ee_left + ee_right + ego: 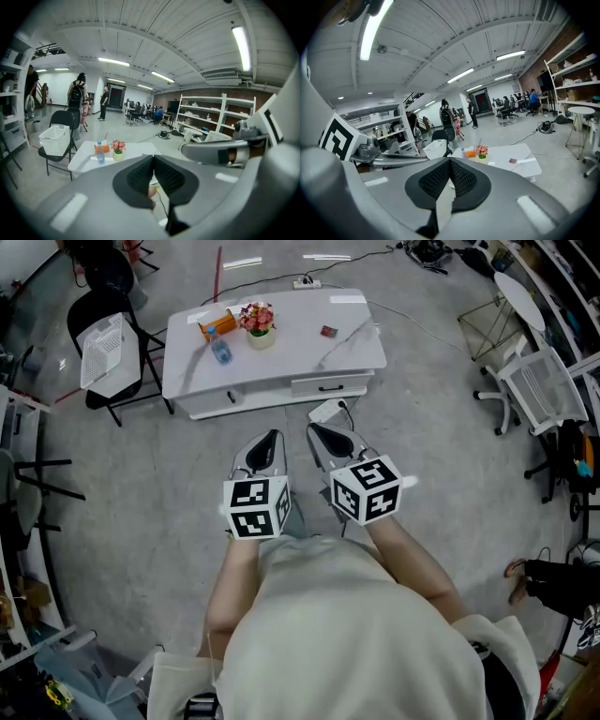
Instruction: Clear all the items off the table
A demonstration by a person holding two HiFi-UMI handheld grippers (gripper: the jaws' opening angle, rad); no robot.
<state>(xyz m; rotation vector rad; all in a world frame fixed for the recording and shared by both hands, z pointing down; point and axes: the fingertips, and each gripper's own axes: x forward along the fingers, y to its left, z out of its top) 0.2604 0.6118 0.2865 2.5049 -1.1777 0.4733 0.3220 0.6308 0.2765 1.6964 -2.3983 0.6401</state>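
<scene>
Okay, head view: white desk [281,357] sits ahead, well apart from both tools. On it are a bottle [219,348] lying on its side, an orange box [217,322], a flower pot [258,326], a small red item [328,331] and a white strip [347,299]. Nothing is cleared yet. Left tool [270,437] and right tool [319,432] are held side by side over the floor, pointing at the desk. A white floor socket [328,410] with a cable lies just in front of the desk.

Left gripper view: jaws pressed together, nothing pinched. Desk in the distance; a white basket [55,138] rests on a chair beside it.

Right gripper view: jaws also pressed together, empty. Bottle, box and pot are bunched at the desk's left end, the red item alone to the right.

Risks, as I judge them:
- Arriving with jaws closed would shove items instead of gripping them.
- The bottle lies loose near the pot, so a nudge could roll it or tip the flowers.
- The red item looks flat and could slip from a pinch.
- The cable is a trip hazard.
</scene>
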